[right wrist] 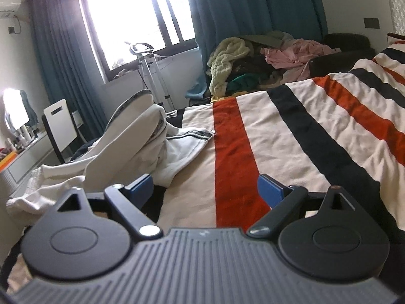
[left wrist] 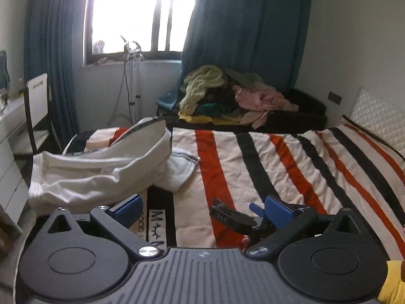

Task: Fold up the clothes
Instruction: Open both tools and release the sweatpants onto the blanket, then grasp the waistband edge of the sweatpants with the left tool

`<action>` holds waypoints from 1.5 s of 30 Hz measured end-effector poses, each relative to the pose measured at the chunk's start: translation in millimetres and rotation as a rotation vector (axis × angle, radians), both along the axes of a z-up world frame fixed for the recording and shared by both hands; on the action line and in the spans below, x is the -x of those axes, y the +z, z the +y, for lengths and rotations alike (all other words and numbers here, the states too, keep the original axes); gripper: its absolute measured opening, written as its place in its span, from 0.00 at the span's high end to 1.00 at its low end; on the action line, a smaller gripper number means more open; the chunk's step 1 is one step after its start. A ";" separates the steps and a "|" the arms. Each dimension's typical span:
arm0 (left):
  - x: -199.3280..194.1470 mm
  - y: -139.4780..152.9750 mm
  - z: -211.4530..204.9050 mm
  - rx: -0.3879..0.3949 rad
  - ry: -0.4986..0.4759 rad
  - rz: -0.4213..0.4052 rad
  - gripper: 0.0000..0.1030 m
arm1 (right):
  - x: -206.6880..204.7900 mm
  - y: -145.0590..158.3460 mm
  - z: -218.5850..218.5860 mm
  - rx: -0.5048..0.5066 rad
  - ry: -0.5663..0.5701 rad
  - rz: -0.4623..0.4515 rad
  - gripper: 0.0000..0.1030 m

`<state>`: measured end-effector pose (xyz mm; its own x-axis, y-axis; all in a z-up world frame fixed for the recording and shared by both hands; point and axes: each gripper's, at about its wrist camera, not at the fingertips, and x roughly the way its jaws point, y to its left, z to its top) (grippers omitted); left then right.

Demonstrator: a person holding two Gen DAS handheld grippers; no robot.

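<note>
Covering most of both views, the bed (left wrist: 291, 167) carries a cream blanket (right wrist: 291, 131) with orange and black stripes running away toward the far edge. Beyond it a heap of clothes (left wrist: 227, 96) in yellow, pink and green lies under the blue curtain (left wrist: 243, 20). On the left part of the bed the white garment (left wrist: 101, 167) lies crumpled, its long axis running roughly left to right, with a ribbed cuff at the near left and a dark-trimmed edge raised at the far end; a flatter part reaches right toward the first orange stripe. The left gripper (left wrist: 202, 209) has its blue fingers (left wrist: 129, 209) spread wide over the blanket, nothing between them, with the garment just beyond the left finger. The right gripper (right wrist: 205, 190) likewise stands wide open and empty, the garment near its left finger; part of it shows in the left view, marked "DAS". A black label (left wrist: 158, 224) on the blanket shows "M" and partial letters.
</note>
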<state>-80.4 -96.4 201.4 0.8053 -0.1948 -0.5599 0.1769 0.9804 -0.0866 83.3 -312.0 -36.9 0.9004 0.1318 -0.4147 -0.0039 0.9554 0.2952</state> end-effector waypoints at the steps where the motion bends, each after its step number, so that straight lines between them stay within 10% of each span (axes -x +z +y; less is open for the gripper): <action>1: 0.0 -0.8 0.5 0.008 -0.006 0.000 0.00 | -0.1 0.6 -0.7 0.003 0.000 -0.001 0.11; 24: -18.7 -22.2 -8.6 -0.012 -0.003 -0.025 0.00 | 0.8 2.4 -5.8 -0.018 -0.009 0.012 0.11; 45: -289.1 -220.4 5.8 -0.288 0.088 -0.198 0.01 | -10.3 -14.4 -54.1 -0.144 -0.165 0.072 0.11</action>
<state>208.7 -90.6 -19.0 0.9105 0.0228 -0.4130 0.0767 0.9719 0.2227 93.7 -366.1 -51.3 0.8832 0.0481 -0.4665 0.1748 0.8892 0.4228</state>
